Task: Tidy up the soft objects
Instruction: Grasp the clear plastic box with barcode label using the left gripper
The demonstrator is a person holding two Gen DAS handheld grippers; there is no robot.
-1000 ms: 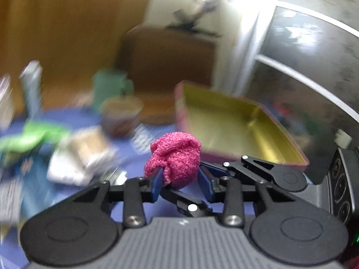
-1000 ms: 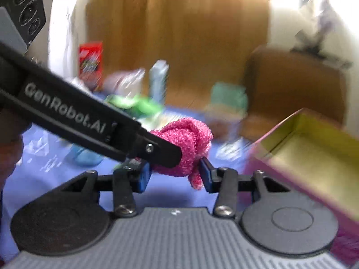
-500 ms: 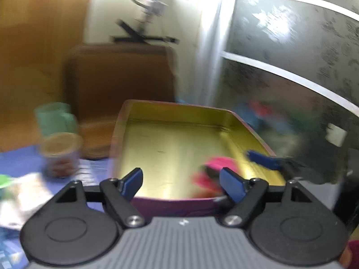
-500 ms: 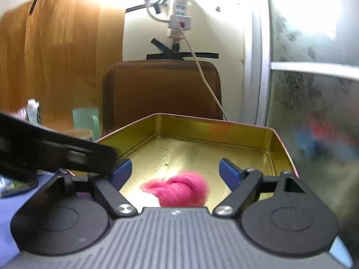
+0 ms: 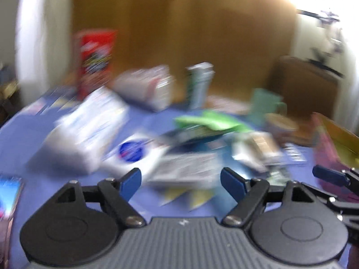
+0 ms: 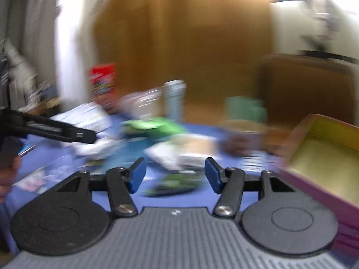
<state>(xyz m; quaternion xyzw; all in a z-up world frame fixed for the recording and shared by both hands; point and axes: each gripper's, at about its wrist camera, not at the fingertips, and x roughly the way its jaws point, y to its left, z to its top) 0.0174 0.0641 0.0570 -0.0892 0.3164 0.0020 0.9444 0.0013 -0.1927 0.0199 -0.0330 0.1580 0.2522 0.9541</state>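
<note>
Swung away from the tin [image 6: 323, 154] since half a second ago, both left tongs [image 5: 180, 180] and right tongs [image 6: 175, 174] open and empty, green cloth [image 6: 154, 125] ahead, slightly left of right tongs, long axis crosswise, nearer the right.

Wooden panel wall [image 5: 190, 33], brown chair [image 6: 309, 85], blue tablecloth [image 5: 20, 134], bright light.

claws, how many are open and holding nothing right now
2. The left claw gapes over the blurred clutter on the blue table; the right claw gapes beside the tin tray.
</note>
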